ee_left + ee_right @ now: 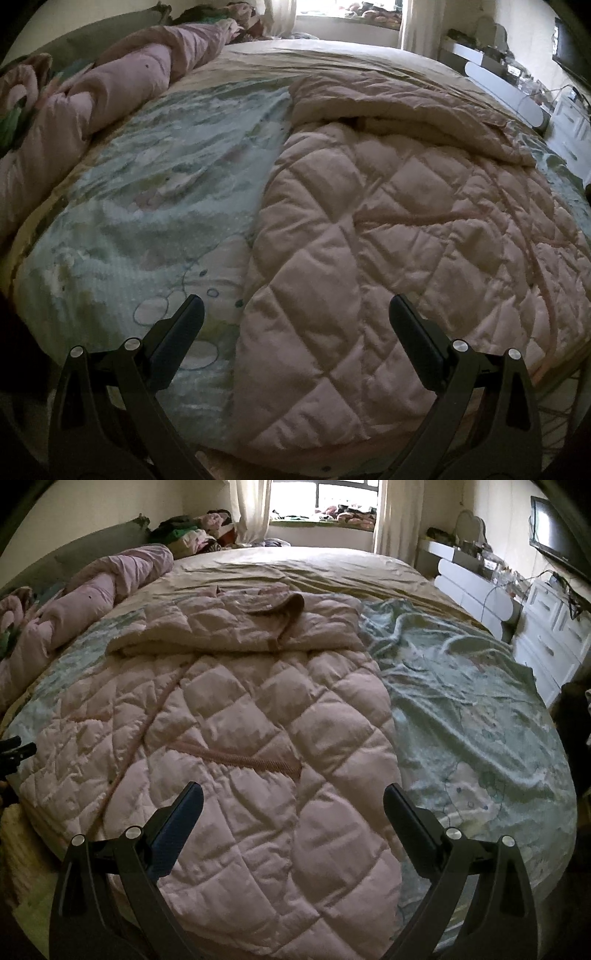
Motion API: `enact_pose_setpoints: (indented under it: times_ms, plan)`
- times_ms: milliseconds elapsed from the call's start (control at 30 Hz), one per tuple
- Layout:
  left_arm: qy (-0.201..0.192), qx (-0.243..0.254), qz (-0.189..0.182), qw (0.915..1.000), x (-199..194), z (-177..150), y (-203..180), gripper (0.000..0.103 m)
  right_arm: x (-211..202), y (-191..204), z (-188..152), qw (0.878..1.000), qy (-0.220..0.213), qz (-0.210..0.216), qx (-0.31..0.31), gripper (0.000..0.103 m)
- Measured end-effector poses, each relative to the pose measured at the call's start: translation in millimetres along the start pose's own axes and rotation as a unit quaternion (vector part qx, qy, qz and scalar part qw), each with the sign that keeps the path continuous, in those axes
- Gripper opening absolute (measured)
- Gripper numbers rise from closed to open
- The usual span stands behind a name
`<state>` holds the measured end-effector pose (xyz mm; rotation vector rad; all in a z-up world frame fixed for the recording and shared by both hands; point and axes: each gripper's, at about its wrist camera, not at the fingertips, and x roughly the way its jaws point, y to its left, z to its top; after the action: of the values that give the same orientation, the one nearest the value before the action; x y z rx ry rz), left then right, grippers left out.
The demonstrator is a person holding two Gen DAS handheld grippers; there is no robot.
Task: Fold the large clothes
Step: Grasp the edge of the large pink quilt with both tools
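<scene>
A pink quilted coat lies spread on the bed, filling the centre of the right wrist view and the right half of the left wrist view, its upper part folded down across the body. The left gripper is spread wide and holds nothing, above the coat's left edge where it meets the green patterned sheet. The right gripper is likewise spread and holds nothing, over the coat's lower right edge. Bare sheet lies open right of centre. A rolled pink blanket sits upper left.
</scene>
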<state>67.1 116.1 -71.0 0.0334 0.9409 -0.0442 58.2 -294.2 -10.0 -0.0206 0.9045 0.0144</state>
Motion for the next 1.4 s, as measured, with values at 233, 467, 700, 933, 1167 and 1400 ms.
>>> enact_pose_setpoints:
  times_ms: [233, 467, 700, 933, 1167, 1400]
  plan:
    - [0.015, -0.012, 0.005, 0.9998, 7, -12, 15, 0.094, 5, -5, -13, 1.0, 0.021, 0.0, -0.004, 0.097]
    - [0.043, -0.025, -0.005, 0.9988, 17, -32, 30, 0.094, 10, -14, -29, 0.999, 0.042, -0.003, 0.003, 0.097]
    - [0.052, -0.024, -0.038, 0.9976, 17, -41, 27, 0.094, 11, -22, -40, 0.998, 0.058, -0.007, 0.003, 0.097]
    - [0.057, -0.015, -0.085, 0.9946, 15, -46, 10, 0.04, 12, -29, -51, 0.997, 0.072, -0.006, 0.004, 0.097]
    - [0.051, 0.0, -0.101, 0.9935, 8, -44, 4, 0.019, 14, -40, -65, 0.995, 0.104, 0.009, 0.008, 0.097]
    - [0.055, 0.003, -0.098, 0.9937, 13, -46, 6, 0.036, 17, -53, -84, 0.989, 0.141, 0.034, 0.024, 0.097]
